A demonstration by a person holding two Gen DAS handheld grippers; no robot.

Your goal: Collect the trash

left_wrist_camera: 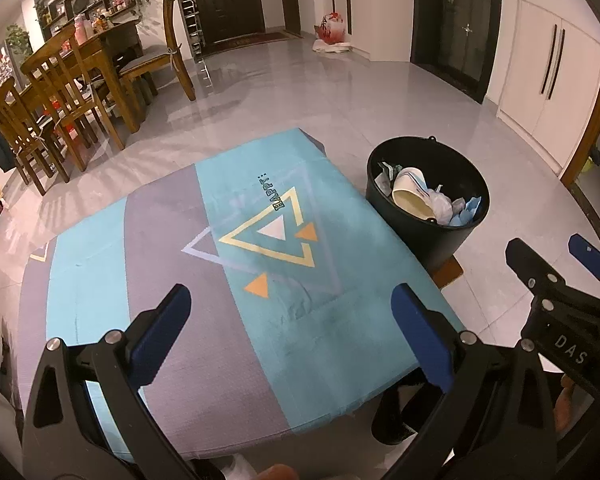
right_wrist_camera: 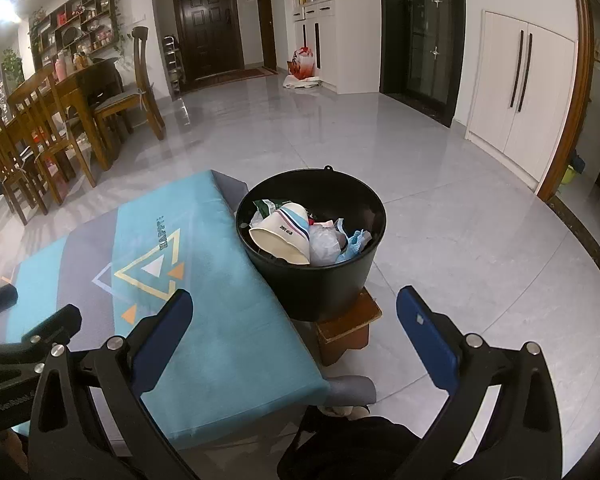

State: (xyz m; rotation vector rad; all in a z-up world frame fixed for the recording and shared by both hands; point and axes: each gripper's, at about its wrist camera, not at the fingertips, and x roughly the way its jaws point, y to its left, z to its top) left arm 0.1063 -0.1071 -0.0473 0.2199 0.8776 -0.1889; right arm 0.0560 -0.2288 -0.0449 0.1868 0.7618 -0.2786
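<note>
1. Your left gripper (left_wrist_camera: pixel 290 328) is wide open and holds nothing. It hangs over the near end of the table cloth (left_wrist_camera: pixel 236 240).
2. Your right gripper (right_wrist_camera: pixel 294 338) is wide open too, with nothing in it. It points at the black bucket (right_wrist_camera: pixel 320 280), which stands just beside the table's right edge.
3. The trash is in the bucket: a paper cup (right_wrist_camera: pixel 282 236), a crumpled clear bag (right_wrist_camera: pixel 324 244) and blue scraps (right_wrist_camera: pixel 354 242). I see no trash on the cloth, so the job looks nearly done.
4. The bucket sits on a small wooden stool (right_wrist_camera: pixel 348 328). The stool looks smaller than the bucket, so a bump from your right gripper could tip it and spill everything.
5. The cup lies on its side, high in the pile. More trash pushed in could make it roll out.
6. The floor (right_wrist_camera: pixel 440 200) is shiny gray tile. A dining table with wooden chairs (left_wrist_camera: pixel 56 92) stands far to the left, and a dark door (right_wrist_camera: pixel 208 24) is at the back.
</note>
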